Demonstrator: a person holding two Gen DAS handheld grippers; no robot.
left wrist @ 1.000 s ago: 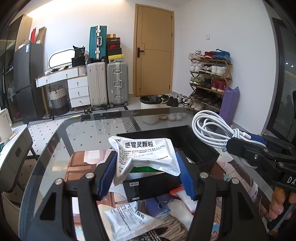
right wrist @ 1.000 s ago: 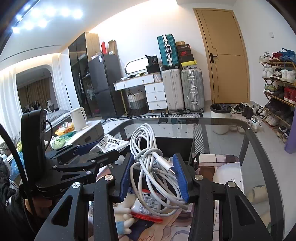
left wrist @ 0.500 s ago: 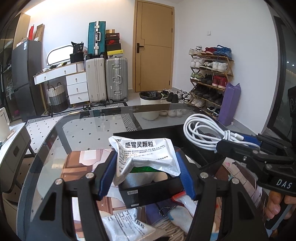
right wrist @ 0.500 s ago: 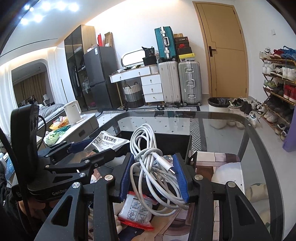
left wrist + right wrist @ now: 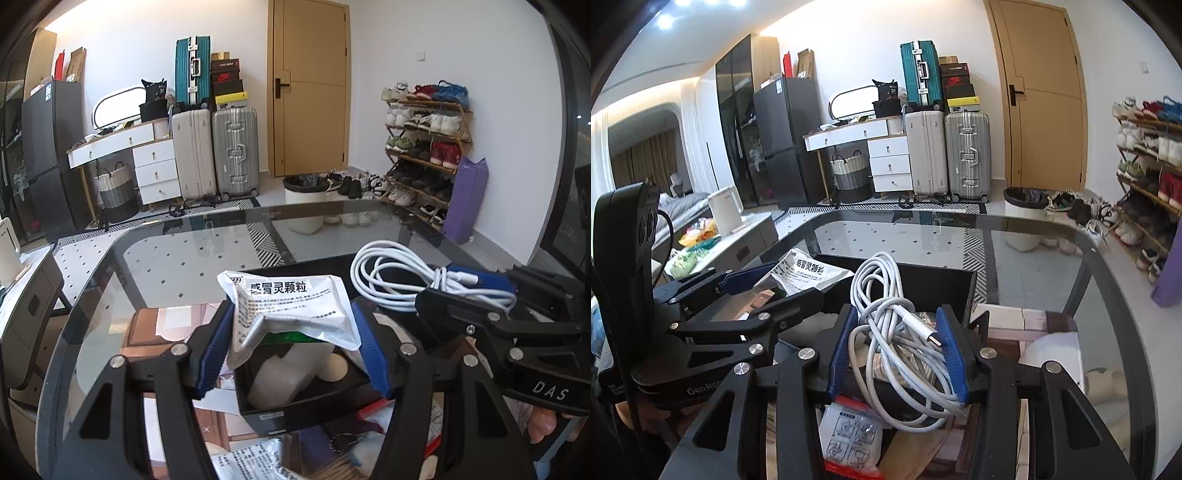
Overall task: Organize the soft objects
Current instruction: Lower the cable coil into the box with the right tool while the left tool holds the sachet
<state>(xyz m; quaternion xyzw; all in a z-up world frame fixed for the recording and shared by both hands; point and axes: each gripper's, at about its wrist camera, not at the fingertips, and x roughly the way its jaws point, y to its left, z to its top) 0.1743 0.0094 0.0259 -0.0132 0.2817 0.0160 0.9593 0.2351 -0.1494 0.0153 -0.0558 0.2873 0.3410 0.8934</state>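
Note:
My left gripper (image 5: 291, 339) is shut on a silver medicine sachet (image 5: 291, 306) with Chinese print, held above a black box (image 5: 306, 398) that holds white soft items. My right gripper (image 5: 897, 350) is shut on a coiled white cable (image 5: 886, 317), held over the same black box (image 5: 942, 280). In the left wrist view the right gripper (image 5: 476, 295) and its cable (image 5: 391, 277) sit at the right. In the right wrist view the left gripper (image 5: 746, 288) and sachet (image 5: 809, 273) sit at the left.
The box stands on a glass table (image 5: 177, 258) with a rounded rim. More sachets (image 5: 251, 461) (image 5: 849, 432) and small items lie on the table near me. A white soft object (image 5: 1052, 354) lies at the right. Suitcases, a door and a shoe rack stand behind.
Both grippers rose and tilted slightly; the box interior with white items now shows under the sachet. The right gripper with the cable moved closer to the left one.

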